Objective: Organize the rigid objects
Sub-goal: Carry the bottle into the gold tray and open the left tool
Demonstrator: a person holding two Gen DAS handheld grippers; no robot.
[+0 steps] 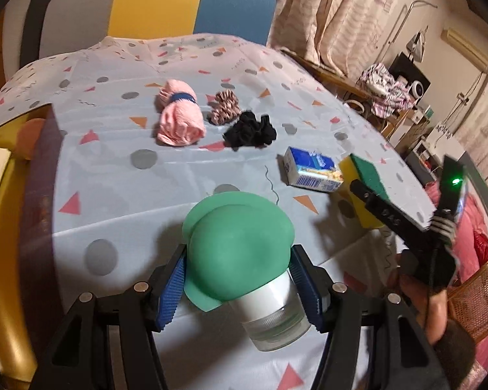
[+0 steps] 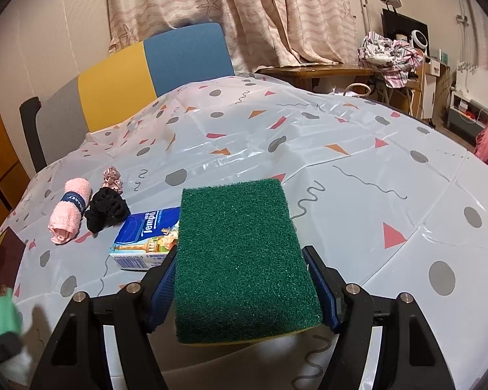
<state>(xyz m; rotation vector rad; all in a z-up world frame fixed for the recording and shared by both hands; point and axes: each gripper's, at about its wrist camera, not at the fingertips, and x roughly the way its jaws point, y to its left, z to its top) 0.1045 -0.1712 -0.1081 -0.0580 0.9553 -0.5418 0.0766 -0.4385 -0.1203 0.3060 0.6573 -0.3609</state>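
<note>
My left gripper (image 1: 239, 292) is shut on a mushroom-shaped object (image 1: 240, 250) with a green dome cap, a white band and a clear base, its blue pads (image 1: 172, 292) pressed against both sides. It hangs just above the patterned tablecloth (image 1: 114, 169). That object appears as a green blur (image 2: 3, 315) at the lower left of the right wrist view. My right gripper (image 2: 240, 260) is shut on a green-and-yellow sponge (image 2: 244, 260), which is also visible in the left wrist view (image 1: 362, 169). A blue tissue pack (image 1: 312, 170) (image 2: 146, 237) lies beside the sponge.
A pink rolled towel (image 1: 179, 118), a striped scrunchie (image 1: 224, 105) and a black scrunchie (image 1: 250, 130) lie together farther back. A grey, yellow and blue chair (image 1: 156, 3) stands behind the table. A dark brown box (image 1: 42, 178) sits at the left edge.
</note>
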